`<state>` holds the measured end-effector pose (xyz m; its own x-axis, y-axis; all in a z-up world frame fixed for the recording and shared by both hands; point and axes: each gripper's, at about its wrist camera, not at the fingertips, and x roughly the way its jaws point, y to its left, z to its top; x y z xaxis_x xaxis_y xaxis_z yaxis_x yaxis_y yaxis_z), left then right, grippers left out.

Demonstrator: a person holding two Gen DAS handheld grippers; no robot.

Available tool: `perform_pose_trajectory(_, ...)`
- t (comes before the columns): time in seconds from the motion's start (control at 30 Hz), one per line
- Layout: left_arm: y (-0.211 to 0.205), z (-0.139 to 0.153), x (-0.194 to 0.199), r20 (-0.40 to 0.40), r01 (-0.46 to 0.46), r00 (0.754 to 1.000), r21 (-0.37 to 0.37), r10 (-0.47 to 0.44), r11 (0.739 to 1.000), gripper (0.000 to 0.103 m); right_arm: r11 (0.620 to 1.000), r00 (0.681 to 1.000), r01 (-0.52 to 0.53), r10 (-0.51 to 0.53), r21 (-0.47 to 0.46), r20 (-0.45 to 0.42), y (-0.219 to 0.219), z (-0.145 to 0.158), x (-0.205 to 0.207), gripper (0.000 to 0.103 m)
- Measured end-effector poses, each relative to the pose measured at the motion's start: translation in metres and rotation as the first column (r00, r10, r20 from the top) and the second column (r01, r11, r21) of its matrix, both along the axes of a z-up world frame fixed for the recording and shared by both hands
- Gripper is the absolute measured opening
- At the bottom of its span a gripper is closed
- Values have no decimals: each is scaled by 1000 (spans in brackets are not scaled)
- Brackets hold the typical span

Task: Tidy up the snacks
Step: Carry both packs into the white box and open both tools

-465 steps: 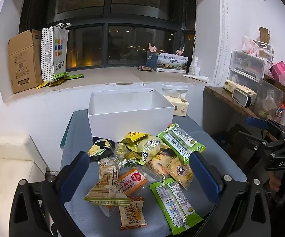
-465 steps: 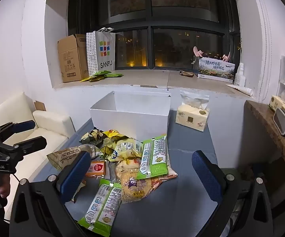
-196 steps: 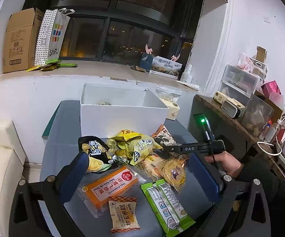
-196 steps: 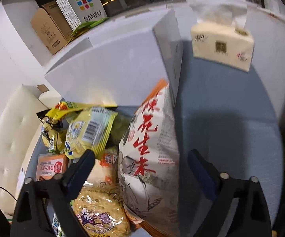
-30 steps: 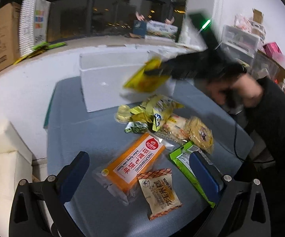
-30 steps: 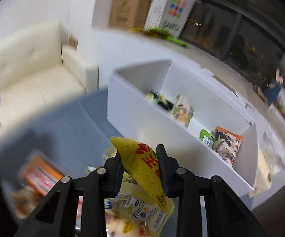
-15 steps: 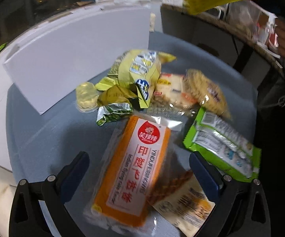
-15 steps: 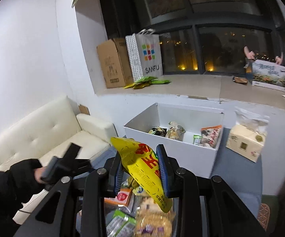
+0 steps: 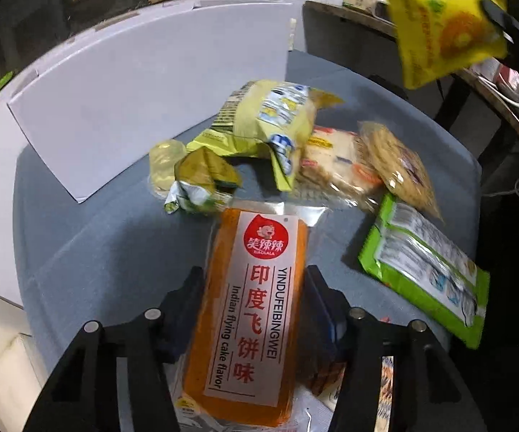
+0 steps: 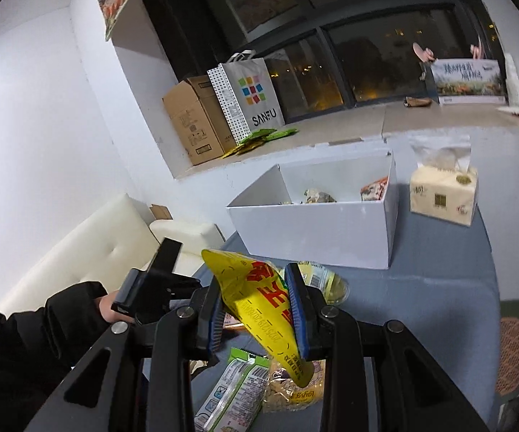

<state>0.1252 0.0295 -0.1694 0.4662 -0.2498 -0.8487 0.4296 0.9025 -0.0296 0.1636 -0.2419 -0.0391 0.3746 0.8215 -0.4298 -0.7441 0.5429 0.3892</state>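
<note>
My left gripper (image 9: pixel 255 288) is shut on the long orange flying-cake pack (image 9: pixel 248 309), which lies on the grey table (image 9: pixel 90 237). My right gripper (image 10: pixel 255 309) is shut on a yellow snack bag (image 10: pixel 259 298) and holds it in the air in front of the white box (image 10: pixel 317 230); the bag also shows in the left wrist view (image 9: pixel 442 32), top right. The box holds a few snacks. Loose packs lie ahead of the left gripper: a yellow-green bag (image 9: pixel 270 118), a cracker pack (image 9: pixel 396 162) and a green pack (image 9: pixel 424 262).
A tissue pack (image 10: pixel 442 194) stands right of the box. A cardboard carton (image 10: pixel 194 122) and a SANFU paper bag (image 10: pixel 248 97) sit on the window sill. A white sofa (image 10: pixel 90 241) is left of the table. A desk with clutter is at the right (image 9: pixel 367 3).
My left gripper has gone down and closed on the orange pack. My right gripper has kept the yellow bag and now sits lower, nearer the table.
</note>
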Motion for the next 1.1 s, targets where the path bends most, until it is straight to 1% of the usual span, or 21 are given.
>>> perform_pose_trajectory(0.07,-1,10,-9,39,-7,999,-31,8,999,60,1000,1000,0,0,1,2,0,-1,-1,34)
perform_pose_trajectory(0.13,4,26,-21,100,-37,994,-62,43,997,60,1000,1000,0,0,4,7,1,-1,-3,34)
perform_pose_trajectory(0.23,11,56,-34,214,-81,970,-158,114,984,60,1000,1000,11,-11,5,24,2,0,-7,34)
perform_pose_trajectory(0.3,20,73,-40,273,-110,947,-217,168,970,60,1000,999,21,-21,16,24,3,1,-6,34)
perform_pose_trajectory(0.33,24,85,-42,313,-131,927,-252,209,959,60,999,999,29,-29,17,27,5,2,-5,34)
perform_pose_trajectory(0.4,30,100,-43,354,-155,898,-302,262,941,60,998,997,58,-59,15,41,7,6,-2,34)
perform_pose_trajectory(0.43,34,110,-41,377,-170,878,-331,296,928,60,998,997,67,-68,20,45,8,9,1,34)
perform_pose_trajectory(0.5,41,125,-29,395,-196,857,-343,331,919,60,996,995,86,-87,27,48,13,17,10,34)
perform_pose_trajectory(0.53,45,137,-21,409,-222,839,-343,358,913,60,996,995,90,-91,19,42,19,24,19,34)
perform_pose_trajectory(0.57,47,145,-10,405,-240,834,-349,376,906,60,995,994,98,-99,13,46,22,28,25,34)
perform_pose_trajectory(0.6,51,153,6,395,-265,825,-360,404,894,60,993,991,120,-120,11,56,29,35,35,34)
perform_pose_trajectory(0.63,54,157,22,387,-287,820,-359,421,888,60,992,990,126,-126,9,60,37,43,50,34)
perform_pose_trajectory(0.7,64,169,46,368,-339,805,-359,465,870,60,989,988,148,-148,6,46,52,52,77,34)
perform_pose_trajectory(0.77,77,176,81,312,-388,799,-385,514,837,60,984,985,174,-173,-37,18,74,57,111,34)
perform_pose_trajectory(0.8,79,178,94,300,-411,792,-382,531,828,60,980,982,190,-190,-57,15,83,57,123,34)
perform_pose_trajectory(0.87,84,174,124,267,-458,782,-365,563,810,60,973,978,207,-209,-102,-8,103,54,154,34)
perform_pose_trajectory(0.9,87,171,134,250,-476,778,-363,576,801,60,970,976,213,-216,-114,-19,108,52,164,34)
perform_pose_trajectory(0.93,85,166,152,228,-493,774,-367,590,789,60,967,975,214,-220,-135,-29,116,49,177,34)
perform_pose_trajectory(1.07,85,154,182,199,-535,759,-353,620,768,61,957,973,228,-232,-182,-4,131,43,200,34)
perform_pose_trajectory(1.1,88,150,188,180,-555,748,-357,639,751,64,954,972,231,-234,-193,7,134,42,205,34)
